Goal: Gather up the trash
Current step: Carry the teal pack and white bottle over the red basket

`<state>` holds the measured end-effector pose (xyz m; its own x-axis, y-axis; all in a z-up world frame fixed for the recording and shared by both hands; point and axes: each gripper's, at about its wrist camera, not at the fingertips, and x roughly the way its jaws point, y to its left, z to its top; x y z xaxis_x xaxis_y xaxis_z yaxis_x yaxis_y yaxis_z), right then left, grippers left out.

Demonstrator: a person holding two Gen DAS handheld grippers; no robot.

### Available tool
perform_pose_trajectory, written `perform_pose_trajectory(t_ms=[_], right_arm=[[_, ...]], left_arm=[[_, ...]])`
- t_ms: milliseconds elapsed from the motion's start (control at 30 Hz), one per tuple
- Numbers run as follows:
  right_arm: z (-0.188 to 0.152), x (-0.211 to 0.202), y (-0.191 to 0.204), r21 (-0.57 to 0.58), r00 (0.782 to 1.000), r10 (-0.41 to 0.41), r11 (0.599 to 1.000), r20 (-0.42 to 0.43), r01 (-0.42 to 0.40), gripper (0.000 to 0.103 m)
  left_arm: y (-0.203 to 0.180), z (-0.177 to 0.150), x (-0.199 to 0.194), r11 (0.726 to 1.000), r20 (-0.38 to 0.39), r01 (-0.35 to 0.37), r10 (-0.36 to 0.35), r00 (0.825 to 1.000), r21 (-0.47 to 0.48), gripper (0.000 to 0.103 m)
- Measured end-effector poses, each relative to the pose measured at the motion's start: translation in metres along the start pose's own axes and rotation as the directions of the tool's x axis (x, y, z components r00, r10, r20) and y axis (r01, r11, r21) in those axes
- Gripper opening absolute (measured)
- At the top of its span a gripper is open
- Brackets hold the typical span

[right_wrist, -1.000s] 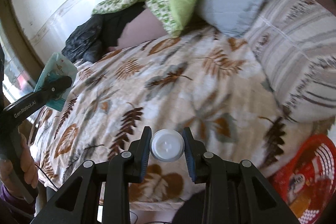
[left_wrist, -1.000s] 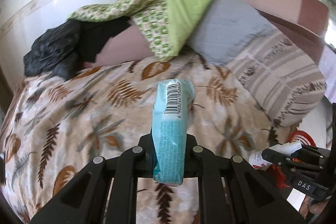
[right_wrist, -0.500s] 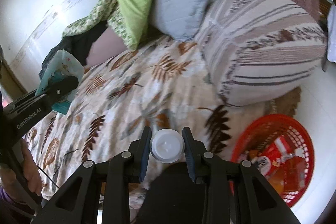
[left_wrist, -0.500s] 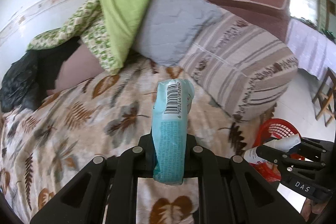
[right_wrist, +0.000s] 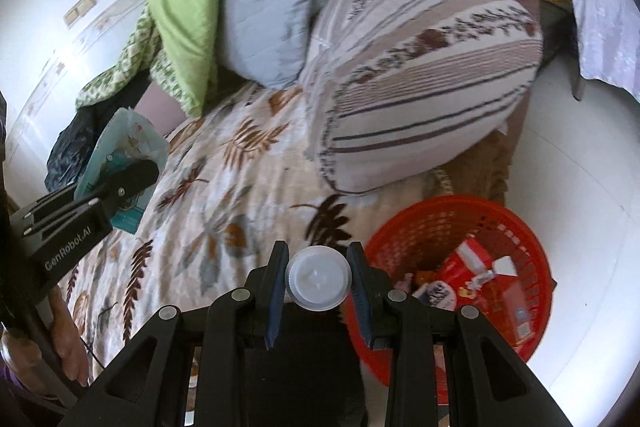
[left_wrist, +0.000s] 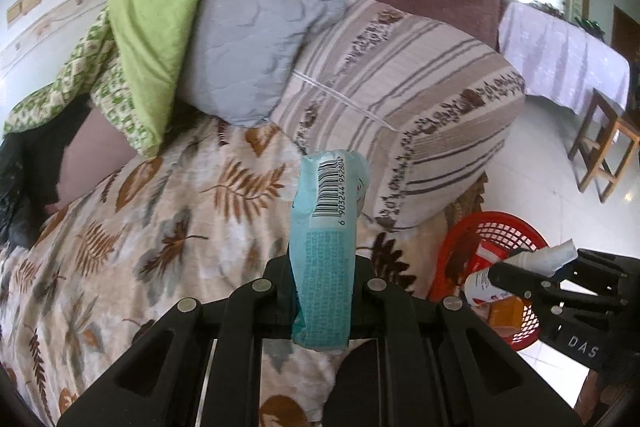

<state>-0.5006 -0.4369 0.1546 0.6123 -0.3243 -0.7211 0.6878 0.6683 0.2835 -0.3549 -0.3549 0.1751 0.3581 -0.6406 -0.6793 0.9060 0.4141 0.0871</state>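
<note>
Wrapper (left_wrist: 324,259) barcode: 6 903244 952804

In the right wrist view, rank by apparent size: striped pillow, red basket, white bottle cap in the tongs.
1. Striped pillow
2. Red basket, partly hidden by the tongs
3. White bottle cap, smallest despite sitting nearest the camera

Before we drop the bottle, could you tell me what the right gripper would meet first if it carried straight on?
Probably the leaf-print blanket at the bed's edge, not the red basket to its right; depth is unclear.
</note>
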Motion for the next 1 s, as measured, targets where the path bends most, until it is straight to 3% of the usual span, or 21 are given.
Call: perform_pose_trajectory(t_ms=[600, 1000], right_arm=[[-0.002, -0.016, -0.064, 0.102, 0.997, -0.076, 0.992, 0.010, 0.075, 0.032], [-0.013, -0.037, -0.109, 0.181, 0.989, -0.145, 0.974, 0.022, 0.139, 0.032]], left_arm=[[-0.069, 0.013, 0.027, 0.989, -0.040, 0.097, -0.093, 0.995, 0.113, 0.014], [-0.124, 0.016, 0.042, 0.964, -0.083, 0.199, -0.187, 0.979, 0.177, 0.014]])
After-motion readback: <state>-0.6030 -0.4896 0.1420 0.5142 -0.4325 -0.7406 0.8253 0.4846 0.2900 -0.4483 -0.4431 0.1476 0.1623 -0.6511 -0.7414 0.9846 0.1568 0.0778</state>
